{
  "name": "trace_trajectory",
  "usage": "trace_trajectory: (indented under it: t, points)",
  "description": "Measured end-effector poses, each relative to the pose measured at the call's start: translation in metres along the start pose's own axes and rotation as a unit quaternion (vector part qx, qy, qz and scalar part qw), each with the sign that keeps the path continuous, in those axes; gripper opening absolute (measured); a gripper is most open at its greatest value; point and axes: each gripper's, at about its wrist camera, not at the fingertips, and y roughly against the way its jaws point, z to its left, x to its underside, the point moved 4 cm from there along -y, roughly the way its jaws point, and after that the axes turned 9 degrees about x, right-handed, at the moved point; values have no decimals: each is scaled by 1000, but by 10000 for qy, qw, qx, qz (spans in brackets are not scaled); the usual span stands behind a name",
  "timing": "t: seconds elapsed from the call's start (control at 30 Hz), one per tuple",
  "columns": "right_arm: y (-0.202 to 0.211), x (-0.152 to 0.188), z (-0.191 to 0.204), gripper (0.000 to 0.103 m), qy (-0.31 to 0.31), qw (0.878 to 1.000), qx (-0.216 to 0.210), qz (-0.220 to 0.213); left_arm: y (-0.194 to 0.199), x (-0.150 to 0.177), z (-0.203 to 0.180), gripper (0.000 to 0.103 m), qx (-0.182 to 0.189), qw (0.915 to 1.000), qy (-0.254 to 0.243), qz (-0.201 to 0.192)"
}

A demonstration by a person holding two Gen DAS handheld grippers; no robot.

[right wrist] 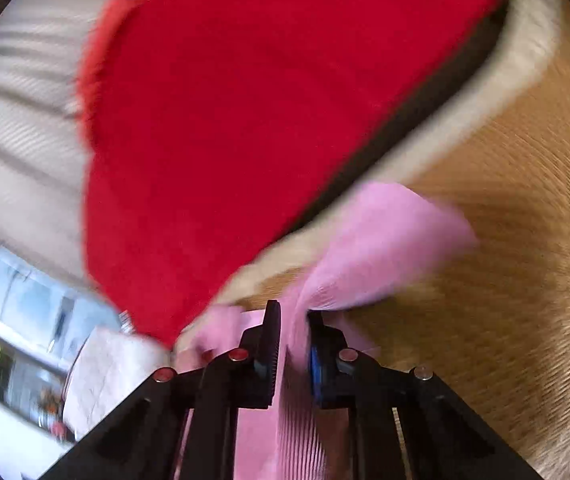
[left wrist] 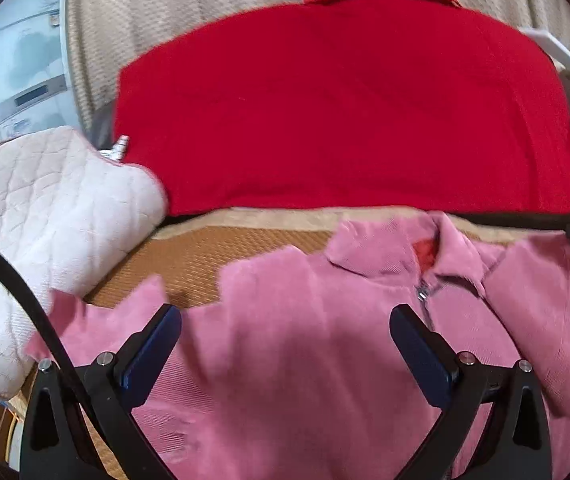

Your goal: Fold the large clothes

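Between the right gripper's [right wrist: 289, 322] fingers, low in the right wrist view, runs a fold of the pink jacket [right wrist: 369, 240]: the fingers are pressed together on the cloth, pinching it, and from the pinch the fabric rises and fans out up and to the right over the woven mat [right wrist: 505, 280]. That view is tilted and blurred, so I cannot tell which edge or sleeve of the jacket is caught. In the left wrist view the jacket [left wrist: 285, 360] lies front-up and spread on the mat [left wrist: 205, 264], its collar [left wrist: 405, 248] at the far side against the red cushion [left wrist: 345, 112], its zip [left wrist: 425, 296] running from the collar toward the near edge, so its long axis goes far to near. The left gripper [left wrist: 285, 332] hangs over the near-left part of the body with its fingers spread wide and nothing between them; whether the tips touch the cloth I cannot tell. A pointed flap of pink [left wrist: 141, 296] lies just left of the left finger, near the quilted white pad [left wrist: 45, 216]. Judging from this, the fold turns on the zip line: the right hand has its hold already, and the left is nearer the loose left side, which it must close on before the jacket can be folded across.
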Motion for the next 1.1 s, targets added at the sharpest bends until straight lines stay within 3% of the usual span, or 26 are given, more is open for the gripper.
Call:
trace_trajectory:
  t: [0.1, 0.23, 0.47, 0.6, 0.67, 0.7, 0.73, 0.8, 0.93, 1.0, 1.1]
  points:
    - [10, 26, 44, 14, 393, 9968, -665, 186, 16, -7, 29, 103, -231, 9991, 264, -236]
    - [8, 74, 95, 14, 1068, 9871, -1028, 605, 38, -5, 81, 103, -488, 9946, 813, -432]
    - [-30, 177, 147, 17, 1963, 9599, -986, 1743, 59, 15, 130, 103, -1037, 9887, 942, -525]
    - [-45, 231, 148, 22, 2309, 9353, -716, 2585, 65, 24, 136, 103, -835, 9914, 889, -469]
    - [-36, 249, 145, 30, 2395, 9311, -714, 2658, 67, 30, 133, 103, -503, 9940, 904, -350]
    - [-29, 250, 144, 40, 2408, 9304, -740, 2664, 67, 32, 130, 103, -336, 9948, 923, -287]
    - [-20, 247, 141, 72, 2363, 9318, -778, 2644, 67, 36, 126, 103, -101, 9951, 970, -188]
    - [6, 226, 134, 95, 2194, 9428, -963, 2320, 68, 42, 119, 103, 223, 9944, 1030, -66]
    - [38, 181, 125, 94, 1938, 9563, -1255, 1795, 68, 51, 83, 103, 922, 9895, 1085, 240]
    - [45, 159, 114, 93, 1605, 9711, -1089, 1388, 68, 52, 57, 103, 1057, 9899, 889, 318]
    - [35, 129, 88, 73, 835, 9848, -894, 1236, 61, 53, 9, 103, 1306, 9893, 402, 514]
